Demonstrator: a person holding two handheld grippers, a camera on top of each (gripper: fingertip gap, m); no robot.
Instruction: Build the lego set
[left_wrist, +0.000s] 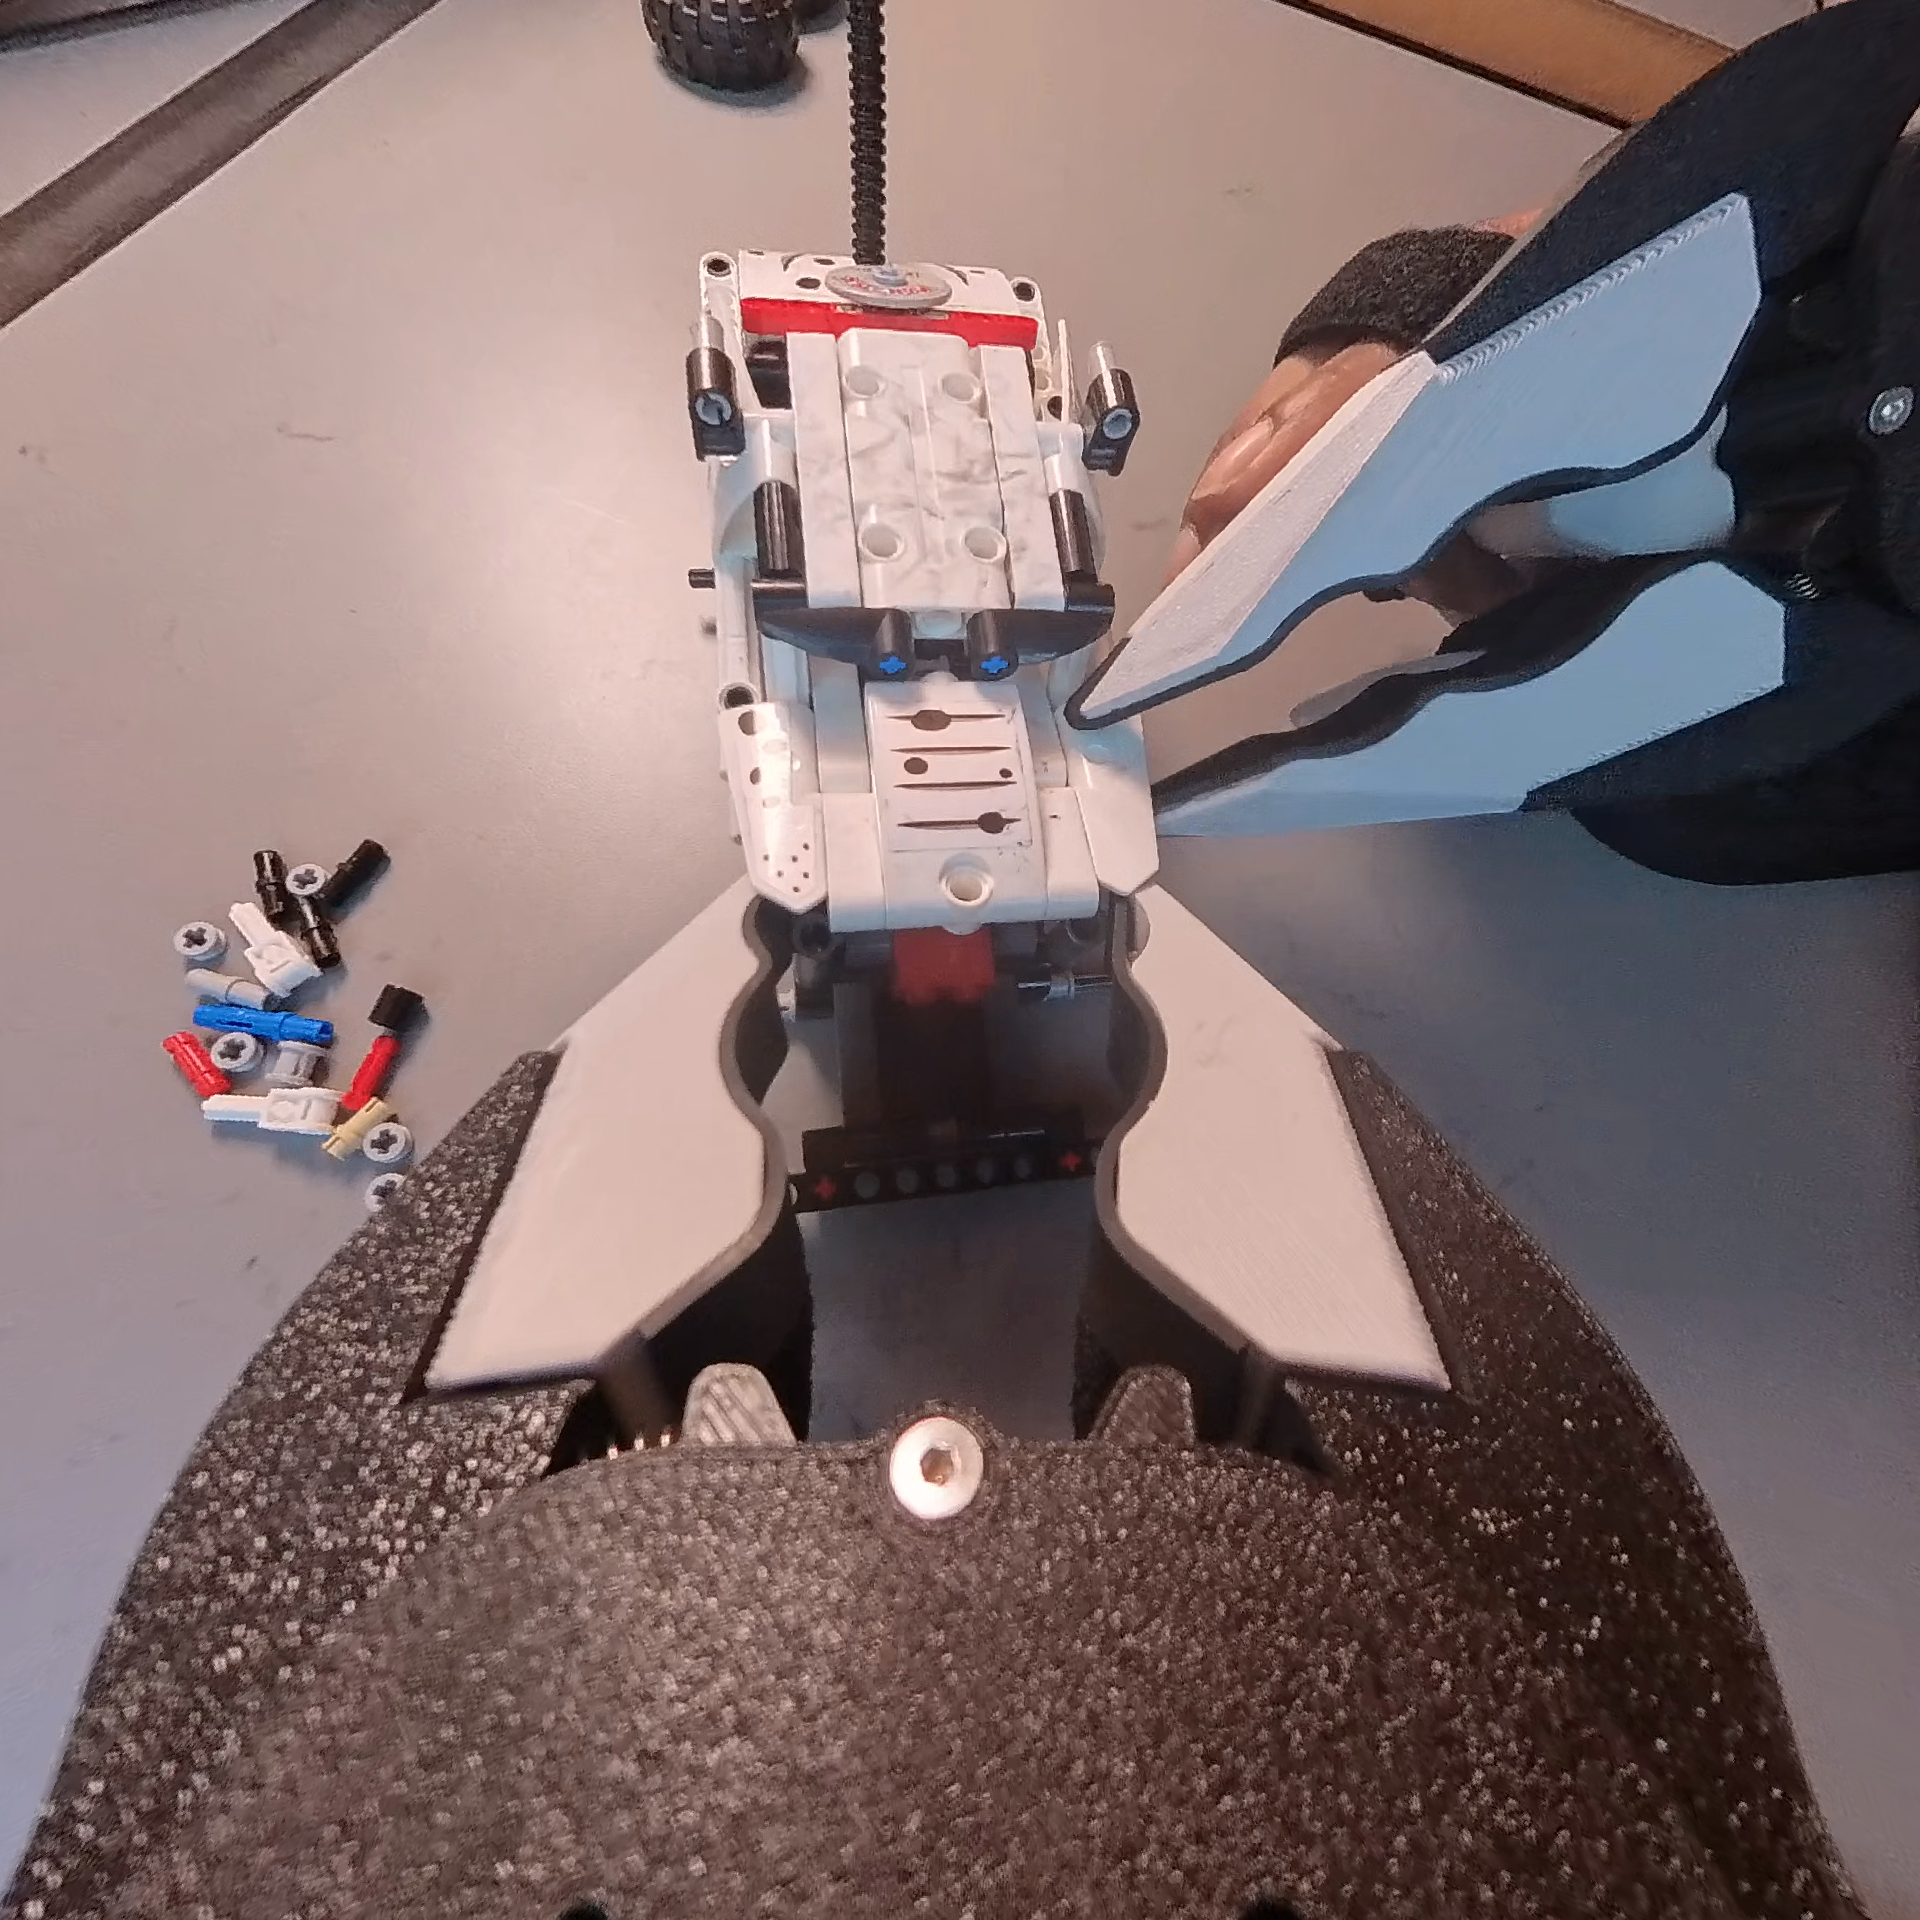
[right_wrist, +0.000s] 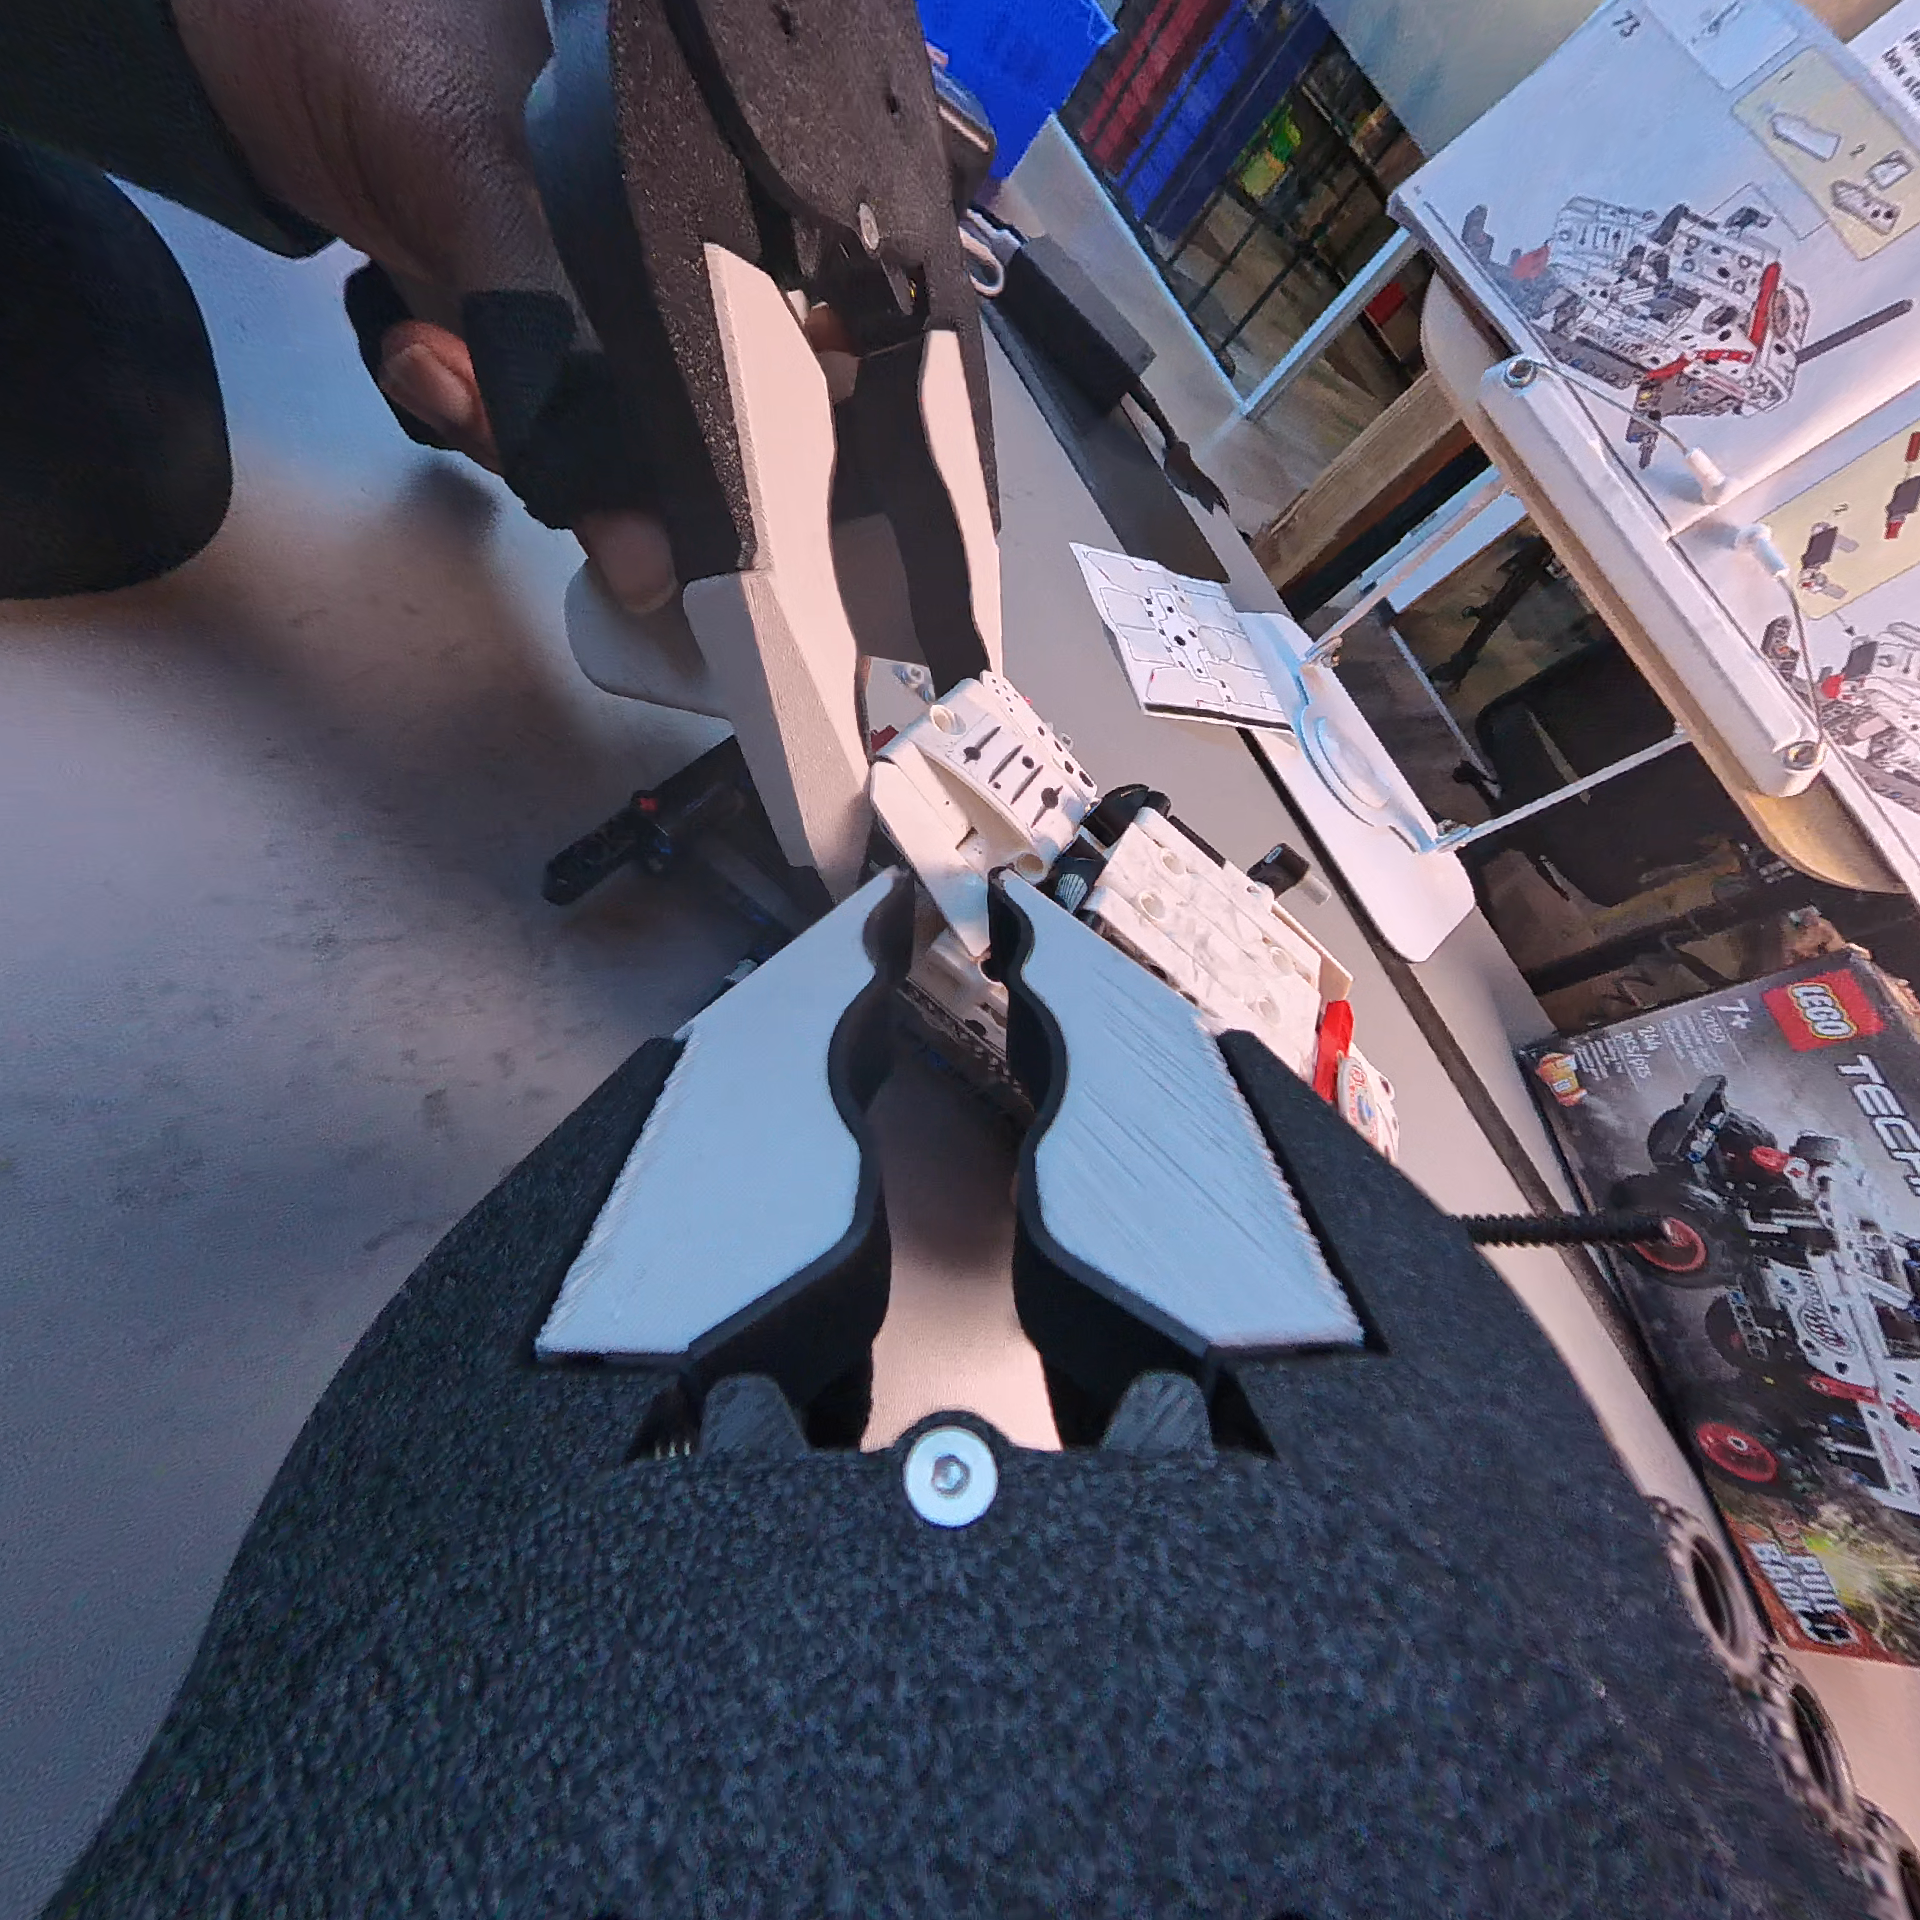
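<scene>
The white lego truck body (left_wrist: 914, 499) with a red rear strip rests on the grey table (left_wrist: 364, 520); it also shows in the right wrist view (right_wrist: 1174, 925). My left gripper (left_wrist: 940, 935) is shut on the truck's front end, one finger on each side. My right gripper (right_wrist: 948, 894) comes in from the right, also seen in the left wrist view (left_wrist: 1120, 769), and is shut on the white side panel (left_wrist: 1117, 790) by the hood. A black holed beam (left_wrist: 935, 1174) of the truck lies between the left fingers.
A pile of small pins and connectors (left_wrist: 291, 1029) lies left of the truck. Black tyres (left_wrist: 727, 42) sit at the far edge, others near the box (right_wrist: 1714, 1600). An instruction booklet on a stand (right_wrist: 1662, 260), a sticker sheet (right_wrist: 1174, 644) and the set's box (right_wrist: 1766, 1299) are to the right. Both grippers' tips are close together, under 4 cm apart.
</scene>
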